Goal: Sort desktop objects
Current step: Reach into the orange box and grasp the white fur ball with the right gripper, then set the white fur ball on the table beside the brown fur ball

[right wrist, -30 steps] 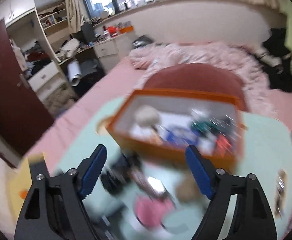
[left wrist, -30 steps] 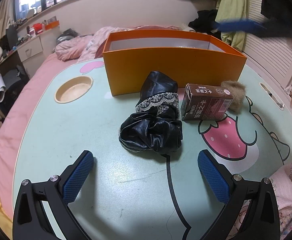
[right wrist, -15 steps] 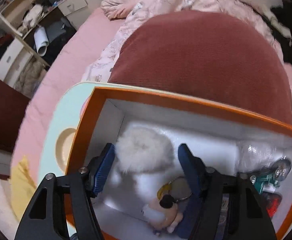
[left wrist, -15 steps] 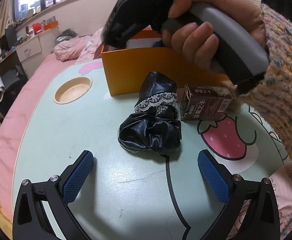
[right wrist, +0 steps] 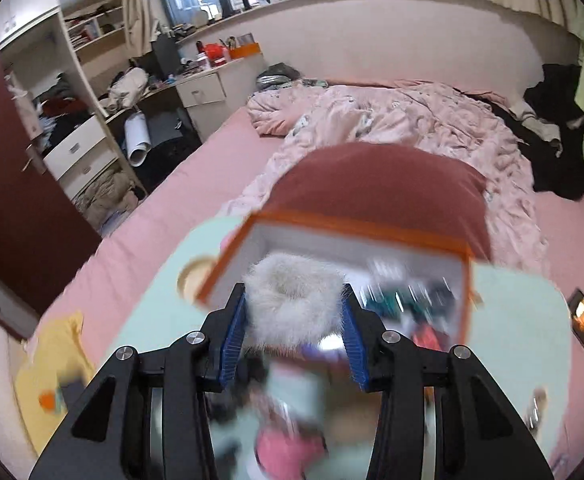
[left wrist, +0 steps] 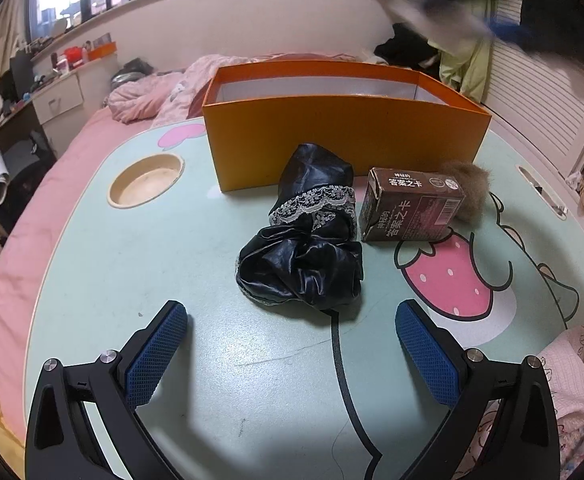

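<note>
Our right gripper [right wrist: 295,322] has its blue pads [right wrist: 232,334] pressed in on both sides of a white fur scrunchie [right wrist: 294,300], which fills the narrow gap between them. Behind the scrunchie, blurred, we see the orange box [right wrist: 356,224] from above, with a jumble of small items inside that we cannot make out. Past it lie a dark red cushion [right wrist: 380,188] and a rumpled pink quilt [right wrist: 392,116] on the bed.

Our left gripper [left wrist: 292,356] hangs low over the table [left wrist: 131,264] with its fingers [left wrist: 153,354] spread wide and nothing between them. Just ahead of them sits a black satin scrunchie [left wrist: 304,268], and touching its far side is a second black piece with a lace band [left wrist: 316,190], reaching up to the near wall of the orange box [left wrist: 344,140]. Just right of these lies a brown carton [left wrist: 410,210] on its side, with a brown fur ball [left wrist: 468,190] touching its far right corner. A round cup recess [left wrist: 145,180] is set into the table to the left of the box. At the top right of this view a blurred shape crosses the frame; we cannot tell what it is.
</note>
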`<state>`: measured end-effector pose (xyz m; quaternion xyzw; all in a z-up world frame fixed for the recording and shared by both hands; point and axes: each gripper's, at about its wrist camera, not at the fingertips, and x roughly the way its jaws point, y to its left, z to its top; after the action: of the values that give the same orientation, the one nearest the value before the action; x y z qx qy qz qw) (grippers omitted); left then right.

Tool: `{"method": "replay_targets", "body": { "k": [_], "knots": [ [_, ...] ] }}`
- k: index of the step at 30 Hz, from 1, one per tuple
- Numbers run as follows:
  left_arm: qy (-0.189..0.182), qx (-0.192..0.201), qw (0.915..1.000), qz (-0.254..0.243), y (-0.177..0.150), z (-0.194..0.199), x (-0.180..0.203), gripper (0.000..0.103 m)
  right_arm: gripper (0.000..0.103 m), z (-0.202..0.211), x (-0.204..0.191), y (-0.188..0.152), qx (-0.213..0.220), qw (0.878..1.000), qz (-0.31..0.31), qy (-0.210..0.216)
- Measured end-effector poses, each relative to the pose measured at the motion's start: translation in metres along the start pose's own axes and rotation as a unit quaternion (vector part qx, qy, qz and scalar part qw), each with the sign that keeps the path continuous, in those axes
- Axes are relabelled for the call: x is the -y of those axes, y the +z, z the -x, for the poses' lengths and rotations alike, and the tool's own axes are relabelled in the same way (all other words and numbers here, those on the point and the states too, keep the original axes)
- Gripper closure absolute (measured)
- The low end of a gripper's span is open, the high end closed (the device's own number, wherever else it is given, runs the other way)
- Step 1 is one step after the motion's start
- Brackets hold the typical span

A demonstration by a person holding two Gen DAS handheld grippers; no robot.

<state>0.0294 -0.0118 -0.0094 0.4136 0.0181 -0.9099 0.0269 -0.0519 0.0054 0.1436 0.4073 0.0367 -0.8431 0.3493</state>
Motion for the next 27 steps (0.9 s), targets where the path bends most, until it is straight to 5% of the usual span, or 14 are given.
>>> {"method": "replay_targets", "body": {
  "k": [6,12,14,16,23,27],
  "knots": [
    [0.0,0.0,1.0,0.0,0.002,-0.001,0.0,0.0,0.058,-0.018,0.021,-0.091,-0.064,0.998,-0.01,-0.003],
    [0.003,0.0,1.0,0.004,0.002,-0.001,0.0,0.0,0.056,-0.037,0.016,-0.097,-0.025,0.999,-0.002,-0.033],
    [0.003,0.0,1.0,0.004,0.002,0.0,0.0,0.0,0.044,-0.029,0.014,-0.098,0.003,0.999,-0.008,-0.038],
    [0.003,0.0,1.0,0.005,0.002,-0.001,0.0,0.0,0.021,-0.015,0.013,-0.106,0.031,0.998,-0.013,-0.051],
    [0.004,0.0,1.0,0.004,0.002,-0.001,-0.001,0.0,0.021,-0.015,0.01,-0.149,-0.002,0.995,0.027,-0.095],
    [0.004,0.001,1.0,0.004,0.002,-0.001,-0.001,0.0,0.011,-0.026,0.008,-0.156,-0.001,0.992,0.05,-0.116]
  ]
}}
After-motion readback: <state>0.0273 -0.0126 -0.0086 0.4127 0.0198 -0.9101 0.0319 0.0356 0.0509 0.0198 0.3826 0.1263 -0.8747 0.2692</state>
